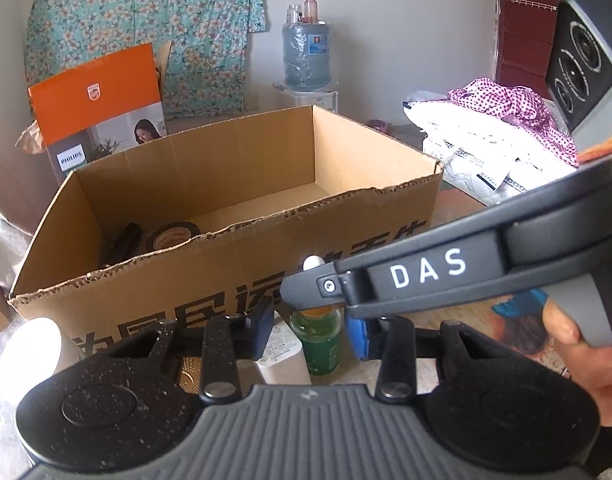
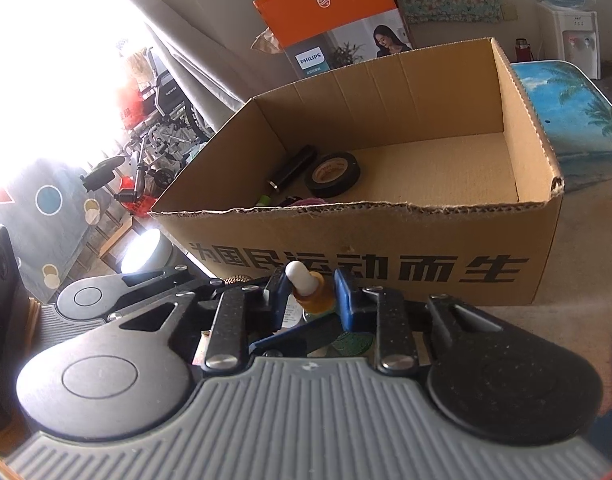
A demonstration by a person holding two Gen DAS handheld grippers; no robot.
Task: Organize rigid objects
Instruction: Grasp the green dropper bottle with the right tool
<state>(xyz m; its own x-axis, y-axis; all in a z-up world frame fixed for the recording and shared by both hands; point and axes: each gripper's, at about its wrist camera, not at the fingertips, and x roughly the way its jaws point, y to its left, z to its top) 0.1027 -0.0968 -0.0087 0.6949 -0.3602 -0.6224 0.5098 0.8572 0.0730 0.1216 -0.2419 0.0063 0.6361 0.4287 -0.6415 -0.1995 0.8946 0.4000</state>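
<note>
A dropper bottle [image 2: 311,295] with a white bulb, orange collar and green glass stands in front of the open cardboard box [image 2: 386,236]. My right gripper [image 2: 310,298] has its blue pads closed on the collar. In the left wrist view it reaches in from the right across the same dropper bottle [image 1: 318,340]. My left gripper [image 1: 310,334] is open, its pads flanking the bottle's base and a white labelled pack [image 1: 284,354]. Inside the box lie a black tape roll [image 2: 332,174] and a black cylinder [image 2: 292,168].
An orange Philips carton [image 1: 94,92] stands behind the cardboard box [image 1: 234,248]. Folded cloth [image 1: 506,128] is piled at right, a water jug [image 1: 306,56] stands at the back. A white cup-like thing [image 1: 30,348] sits at left. A hand [image 1: 586,364] holds the right gripper.
</note>
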